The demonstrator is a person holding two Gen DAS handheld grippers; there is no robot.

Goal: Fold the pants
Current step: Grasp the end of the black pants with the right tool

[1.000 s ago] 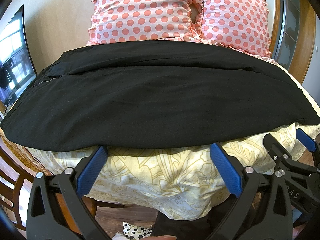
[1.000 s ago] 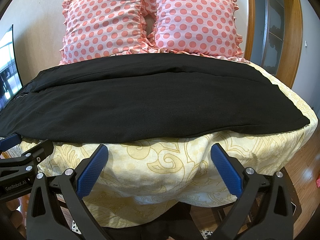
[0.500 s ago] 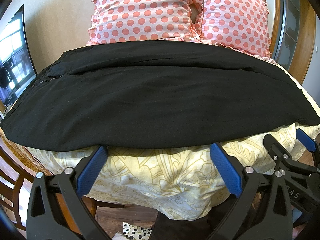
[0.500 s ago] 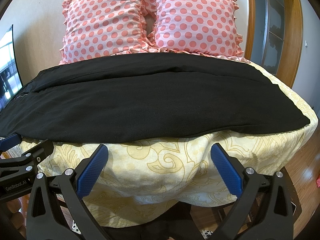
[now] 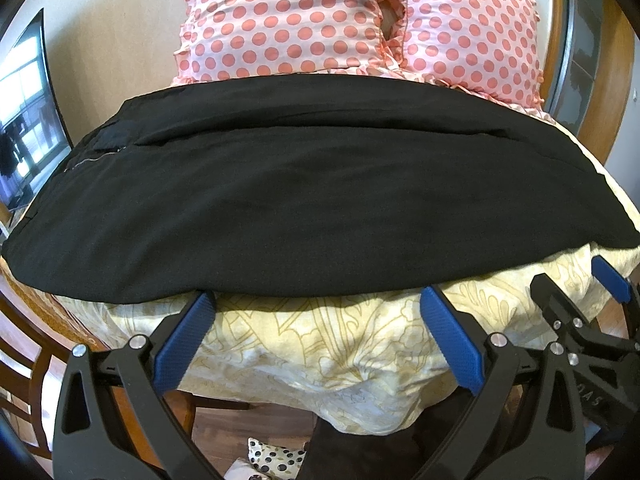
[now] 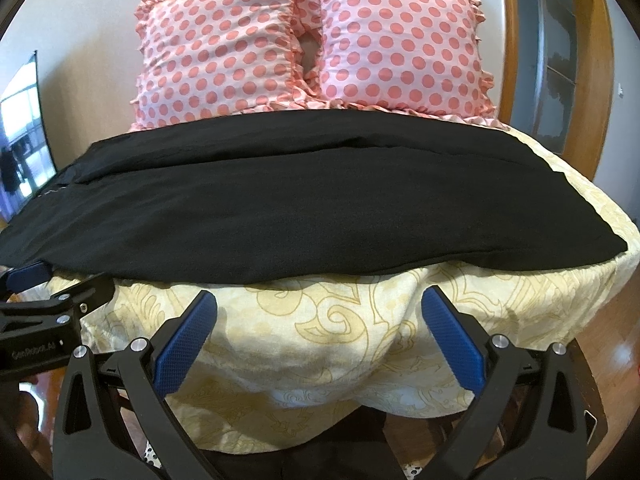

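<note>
Black pants (image 5: 320, 200) lie flat across the bed (image 5: 320, 344), spanning it from left edge to right edge, waistband and zip toward the left, just in front of two pink polka-dot pillows (image 6: 312, 48) at the head. My left gripper (image 5: 316, 320) sits at the near edge with its blue pads spread wide, tips just short of the pants' hem, holding nothing. My right gripper (image 6: 320, 316) is likewise wide open and empty, over the yellow patterned cover, close beside the left
</note>
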